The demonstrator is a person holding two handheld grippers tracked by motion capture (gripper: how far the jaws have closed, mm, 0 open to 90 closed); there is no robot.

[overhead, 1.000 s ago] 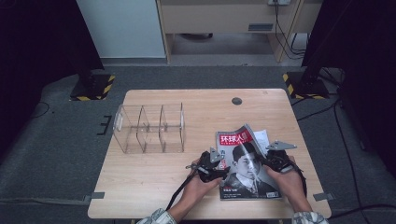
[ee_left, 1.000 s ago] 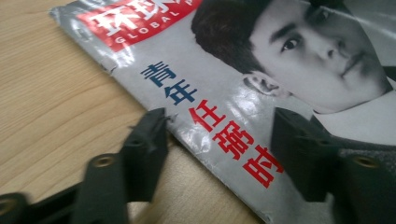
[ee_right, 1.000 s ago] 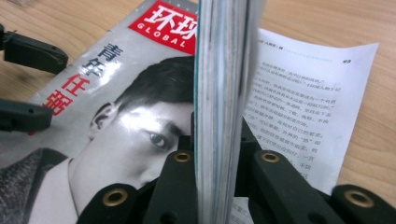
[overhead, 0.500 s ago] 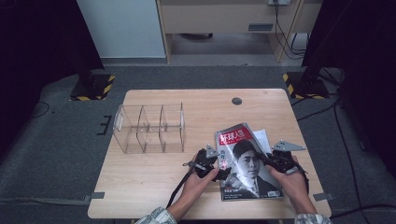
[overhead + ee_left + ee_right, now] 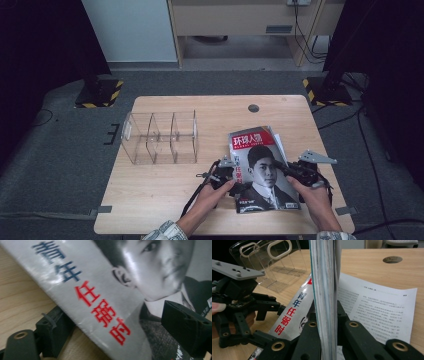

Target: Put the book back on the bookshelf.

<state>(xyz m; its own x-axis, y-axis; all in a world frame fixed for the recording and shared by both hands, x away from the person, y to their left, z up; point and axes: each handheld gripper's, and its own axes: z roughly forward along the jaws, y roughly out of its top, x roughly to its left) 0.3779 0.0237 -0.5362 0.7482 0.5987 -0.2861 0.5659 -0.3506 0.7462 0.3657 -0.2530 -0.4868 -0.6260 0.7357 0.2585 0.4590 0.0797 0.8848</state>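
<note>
A glossy magazine with a red title band and a black-and-white portrait on its cover point(image 5: 264, 172) lies on the near right part of the light wooden table point(image 5: 165, 192), its left edge lifted off the wood. The right gripper point(image 5: 289, 170) is clamped on the magazine's right-hand edge; in the right gripper view the stacked page edges point(image 5: 325, 290) stand upright, squeezed between the two black jaws, which are closed as far as the paper lets them. A loose printed page point(image 5: 377, 312) lies flat on the table just beside that edge. The left gripper point(image 5: 235, 185) sits at the magazine's left edge with its jaws spread wide, having just been opening; in the left gripper view one jaw lies under the raised cover point(image 5: 100, 297) against the wood and the other stands above the cover, neither pressing the paper. A clear plastic organiser with three compartments point(image 5: 160, 137) stands well apart on the table's left half, beyond the left gripper.
</note>
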